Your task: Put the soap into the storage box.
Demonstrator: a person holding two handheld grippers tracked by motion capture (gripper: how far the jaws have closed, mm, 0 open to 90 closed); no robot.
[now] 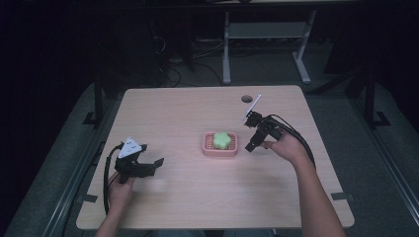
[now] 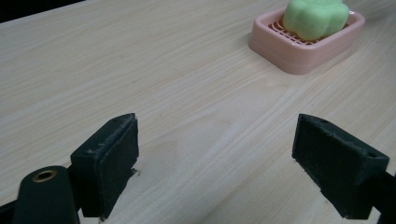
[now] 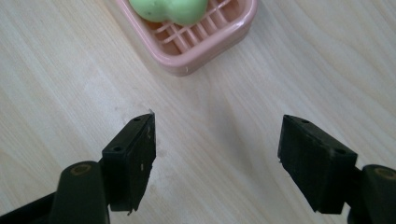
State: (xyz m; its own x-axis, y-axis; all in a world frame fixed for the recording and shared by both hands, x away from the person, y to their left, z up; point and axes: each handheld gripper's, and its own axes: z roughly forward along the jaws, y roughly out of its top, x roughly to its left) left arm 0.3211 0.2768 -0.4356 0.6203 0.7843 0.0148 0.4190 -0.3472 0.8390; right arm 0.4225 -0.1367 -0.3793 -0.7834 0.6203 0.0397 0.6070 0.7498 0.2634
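Note:
A pink slatted soap dish sits at the middle of the wooden table with a green flower-shaped soap lying in it. My right gripper is just right of the dish, open, its jaws pointing at the dish with nothing between them. My left gripper hovers over the table's front left, open and empty, well apart from the dish. In the left gripper view the dish and soap lie far off at upper right of the gripper. In the right gripper view the dish and soap lie close ahead of the gripper.
A round cable hole sits near the table's back edge. Behind the table stand a dark floor and the white legs of another desk. Bare wood surrounds the dish on all sides.

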